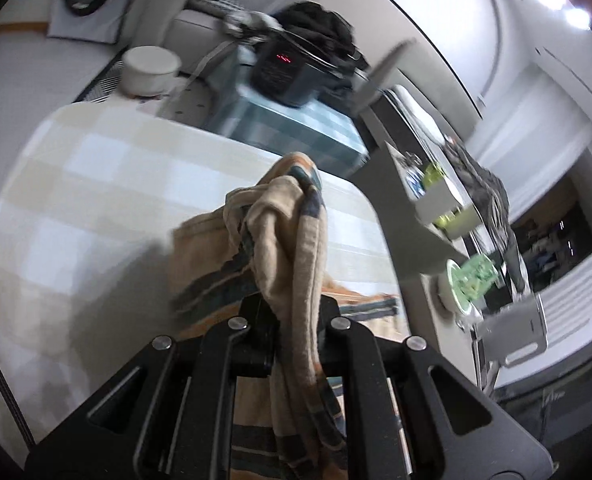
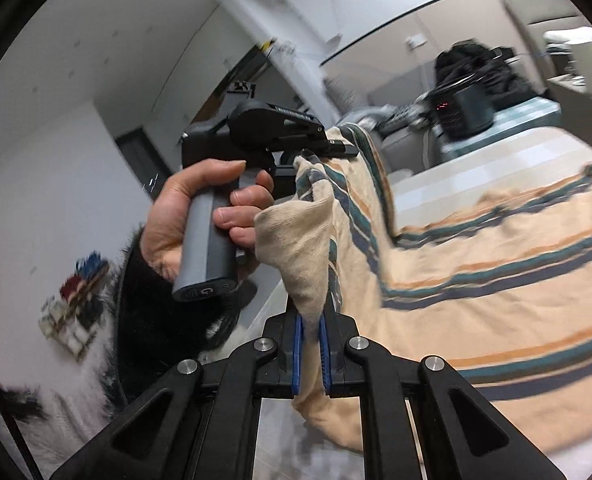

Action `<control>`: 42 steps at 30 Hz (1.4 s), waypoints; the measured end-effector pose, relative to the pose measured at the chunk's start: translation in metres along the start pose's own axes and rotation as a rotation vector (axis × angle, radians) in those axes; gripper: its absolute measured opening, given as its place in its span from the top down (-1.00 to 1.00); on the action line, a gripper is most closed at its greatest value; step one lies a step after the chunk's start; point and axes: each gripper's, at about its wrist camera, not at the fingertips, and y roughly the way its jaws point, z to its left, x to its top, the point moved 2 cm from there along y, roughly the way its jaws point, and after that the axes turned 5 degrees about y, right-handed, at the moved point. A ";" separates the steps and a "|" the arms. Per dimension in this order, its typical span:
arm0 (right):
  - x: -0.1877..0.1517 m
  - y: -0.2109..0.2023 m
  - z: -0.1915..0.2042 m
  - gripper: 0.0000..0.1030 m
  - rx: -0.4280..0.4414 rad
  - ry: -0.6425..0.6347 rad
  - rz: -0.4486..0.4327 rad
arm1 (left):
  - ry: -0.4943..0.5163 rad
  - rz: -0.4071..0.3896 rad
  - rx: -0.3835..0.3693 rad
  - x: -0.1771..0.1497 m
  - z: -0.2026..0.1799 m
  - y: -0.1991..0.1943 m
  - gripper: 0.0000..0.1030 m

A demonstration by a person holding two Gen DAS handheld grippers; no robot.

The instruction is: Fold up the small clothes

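Observation:
A small beige garment [image 1: 292, 232] with teal, navy and orange stripes hangs lifted above the checked tabletop [image 1: 96, 184]. My left gripper [image 1: 292, 312] is shut on a bunched edge of it, cloth draping over its fingers. In the right wrist view the same garment [image 2: 476, 256] stretches away to the right. My right gripper [image 2: 311, 324] is shut on another corner, cloth pinched between its blue pads [image 2: 298, 344]. The left gripper [image 2: 336, 144], held by a hand [image 2: 200, 208], shows here above and behind, clamped on the garment's upper edge.
A black appliance with a red display [image 1: 284, 68] sits on a teal checked box [image 1: 296, 128] behind the table. A white round container [image 1: 150, 68] stands to the left. A grey shelf unit with small items [image 1: 428, 208] stands on the right. A dark fuzzy sleeve [image 2: 156, 312] is near my right gripper.

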 end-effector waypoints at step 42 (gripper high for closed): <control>0.008 -0.152 -0.203 0.68 -0.490 0.335 -0.044 | 0.146 0.178 0.023 -0.094 -0.104 0.121 -0.46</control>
